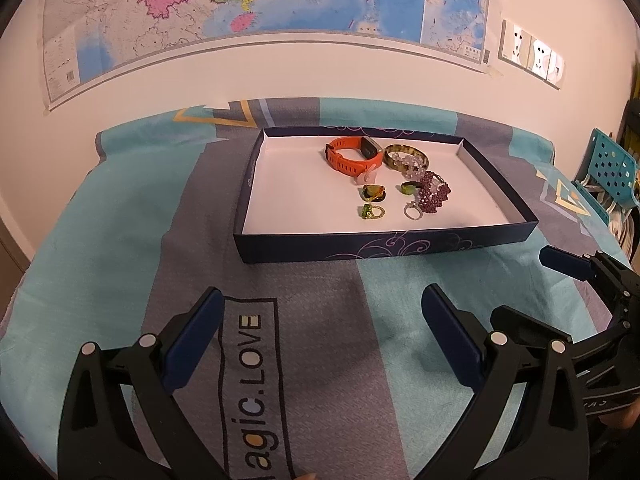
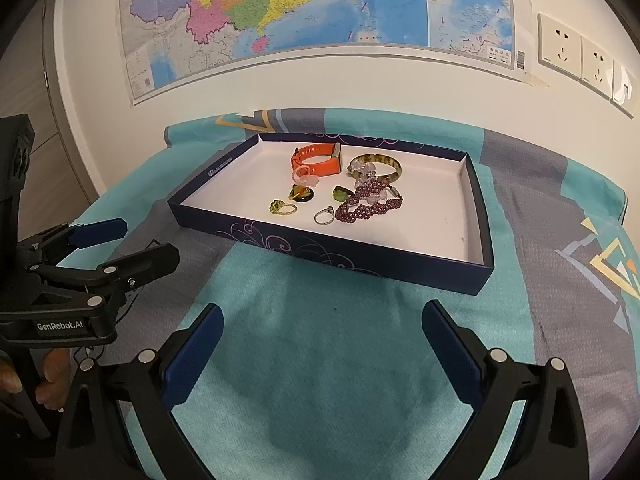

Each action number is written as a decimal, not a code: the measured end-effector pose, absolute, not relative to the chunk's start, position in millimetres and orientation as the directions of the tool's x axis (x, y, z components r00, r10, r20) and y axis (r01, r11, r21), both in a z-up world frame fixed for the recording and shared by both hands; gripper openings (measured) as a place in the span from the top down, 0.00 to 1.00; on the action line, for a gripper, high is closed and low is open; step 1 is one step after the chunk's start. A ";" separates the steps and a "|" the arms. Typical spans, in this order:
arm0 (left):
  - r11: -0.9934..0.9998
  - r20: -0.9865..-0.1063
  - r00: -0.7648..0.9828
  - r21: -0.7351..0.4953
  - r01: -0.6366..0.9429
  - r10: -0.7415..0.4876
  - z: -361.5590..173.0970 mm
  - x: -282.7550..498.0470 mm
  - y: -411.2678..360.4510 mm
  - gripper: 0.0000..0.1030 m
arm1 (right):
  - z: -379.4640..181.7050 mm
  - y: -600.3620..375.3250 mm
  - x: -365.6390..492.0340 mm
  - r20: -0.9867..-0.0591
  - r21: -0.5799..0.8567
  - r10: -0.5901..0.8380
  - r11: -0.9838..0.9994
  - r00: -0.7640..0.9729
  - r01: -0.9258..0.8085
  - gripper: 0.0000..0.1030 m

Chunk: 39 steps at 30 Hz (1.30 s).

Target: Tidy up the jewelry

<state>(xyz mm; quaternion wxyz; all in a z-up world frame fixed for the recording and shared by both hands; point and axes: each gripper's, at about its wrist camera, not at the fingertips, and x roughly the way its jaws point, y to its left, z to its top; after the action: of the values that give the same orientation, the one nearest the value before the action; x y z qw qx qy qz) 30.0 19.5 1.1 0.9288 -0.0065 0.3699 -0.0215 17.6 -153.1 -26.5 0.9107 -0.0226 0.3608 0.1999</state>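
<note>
The left wrist view shows a teal chair [image 1: 610,172] at the far right edge and printed words "agic.LOVE" on the cloth [image 1: 252,380]; the right wrist view shows neither. The right wrist view, for its part, shows the label "GenRobot.AI" on the other tool and the person's hand [image 2: 52,380] under it. Both views show the map [image 1: 256,0] and the wall sockets [image 2: 580,56].

The jewelry lies inside a shallow dark blue box [image 1: 304,246] with a white floor, standing on the teal and grey cloth. At the back lies an orange watch band [image 1: 348,156], and just beside it a mottled green-brown bangle [image 1: 404,156] with clear beads [image 1: 408,166] resting on it. A dark red beaded bracelet [image 1: 434,196] lies in a heap in front of the bangle. Near it are a silver ring [image 1: 412,211], a small green ring [image 1: 408,188], a ring with green stones on a gold band [image 1: 370,211], a green and black piece [image 1: 374,193] and a pale pink ring [image 1: 368,178].

The left gripper [image 1: 320,312] has its fingers wide apart and holds nothing; the box lies ahead of it, well apart. The right gripper [image 2: 320,324] is also spread wide and holds nothing, with the box ahead and a little to the right. The two tools are side by side over the cloth.
</note>
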 end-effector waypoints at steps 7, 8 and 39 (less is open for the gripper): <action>0.999 -0.689 0.724 -0.023 0.029 -0.037 0.3 30.4 18.6 0.05 | -26.7 -154.0 17.7 -0.668 0.109 0.348 0.920 0.658 -0.376 0.07; 0.999 -0.690 0.723 -0.023 0.030 -0.038 0.1 30.6 18.0 0.05 | -26.8 -154.0 17.7 -0.668 0.110 0.348 0.921 0.658 -0.375 0.07; 0.999 -0.692 0.720 -0.022 0.041 -0.044 -1.7 29.1 14.1 0.05 | -27.6 -156.0 18.0 -0.672 0.118 0.349 0.921 0.653 -0.370 0.07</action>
<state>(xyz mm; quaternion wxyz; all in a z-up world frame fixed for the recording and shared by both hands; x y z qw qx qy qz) 29.1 14.1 -1.7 0.9274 -0.0024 0.3734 -0.0230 17.9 -156.0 -27.6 0.9091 -0.0149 0.3664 0.1978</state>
